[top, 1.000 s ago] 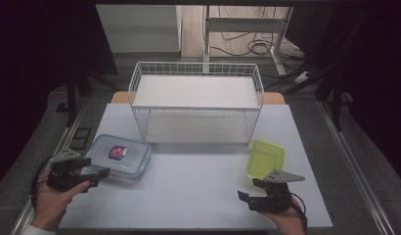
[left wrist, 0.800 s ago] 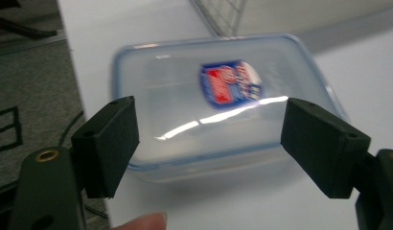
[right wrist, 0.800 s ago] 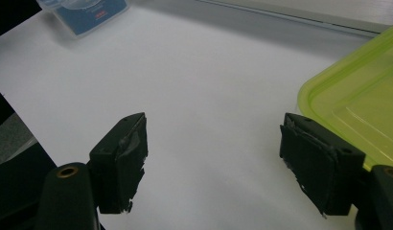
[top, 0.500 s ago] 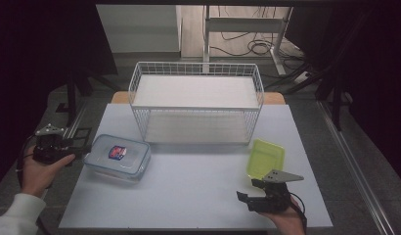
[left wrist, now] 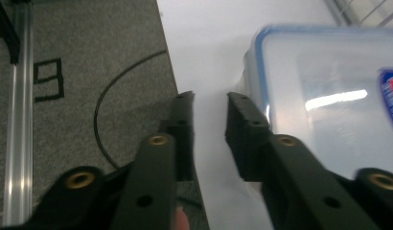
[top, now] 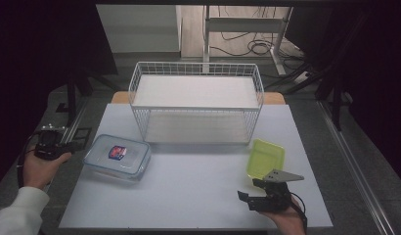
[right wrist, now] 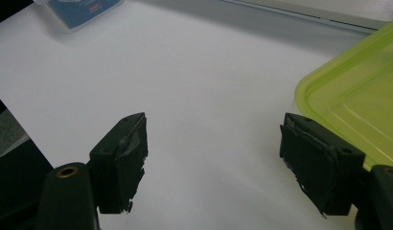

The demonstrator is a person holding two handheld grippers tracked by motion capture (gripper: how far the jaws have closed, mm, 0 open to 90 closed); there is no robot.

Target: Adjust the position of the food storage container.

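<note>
From the high view, the bench (top: 189, 196) carries a white wire basket (top: 196, 105) at its far middle. A clear lidded box (top: 117, 157) with a blue-and-red label lies near the left edge, and a green lid (top: 266, 157) lies on the right side, nearer than the basket. The left tool (top: 59, 147) is held in a hand off the left edge of the bench, just beside the clear lidded box but apart from it. The right tool (top: 252, 193) sits over the near right of the bench, just nearer than the green lid, with its grey plate on top.

In the left gripper view, the left tool (left wrist: 210, 129) has its jaws drawn close together with a narrow gap left; they have just been closing, and nothing lies between them except the bare bench edge beyond. The clear lidded box (left wrist: 329, 96) lies right of the jaws, its blue-rimmed corner just beside the right jaw. Grey floor (left wrist: 89, 72) and a black cable (left wrist: 119, 81) show to the left.

In the right gripper view, the right tool (right wrist: 213, 158) stands wide open over bare white bench (right wrist: 185, 72), holding nothing. The green lid (right wrist: 362, 105) lies at the right, its edge just beside the right jaw. The clear lidded box (right wrist: 79, 12) sits at the far left.
</note>
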